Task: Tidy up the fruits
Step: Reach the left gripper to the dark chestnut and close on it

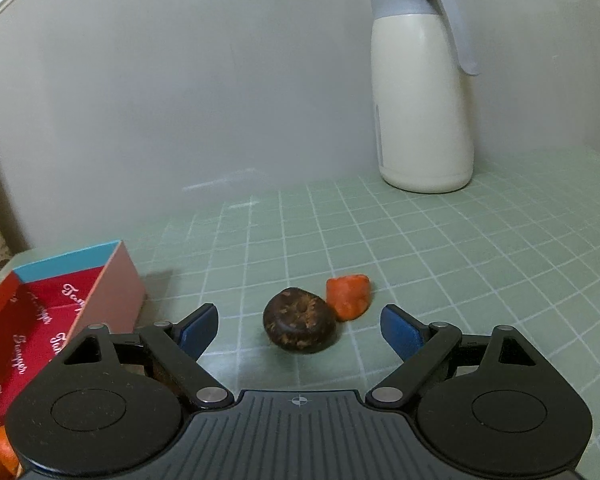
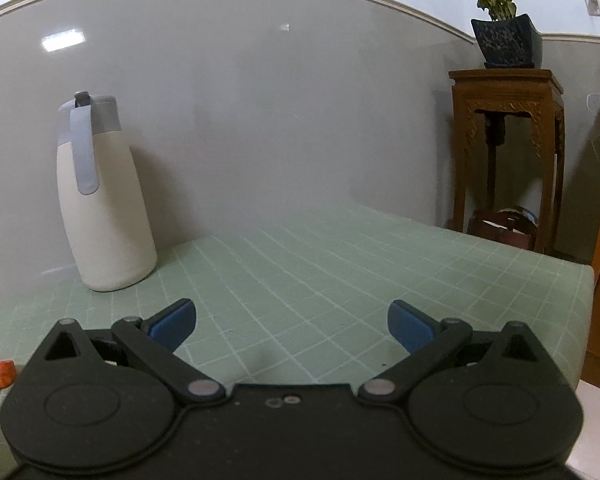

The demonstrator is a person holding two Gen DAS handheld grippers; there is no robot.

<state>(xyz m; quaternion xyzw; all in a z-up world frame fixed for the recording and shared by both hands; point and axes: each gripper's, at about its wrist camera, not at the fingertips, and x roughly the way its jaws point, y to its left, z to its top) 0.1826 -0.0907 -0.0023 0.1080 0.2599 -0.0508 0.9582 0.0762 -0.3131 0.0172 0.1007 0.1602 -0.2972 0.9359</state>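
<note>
Right now the left gripper hangs with its jaws wide apart and empty around a dark brown round fruit on the green grid mat, an orange fruit piece touching its far side. It looks firm, light and rather flattened, apt to roll, its stem dimple tilted up toward the camera; grip across its widest sides. The right gripper is open too, over bare mat

A glossy pale grey wall topped by cream moulding reflects ceiling lights. Beside it, a carved brown wooden stand carries a leafy plant in a dark square pot.
</note>
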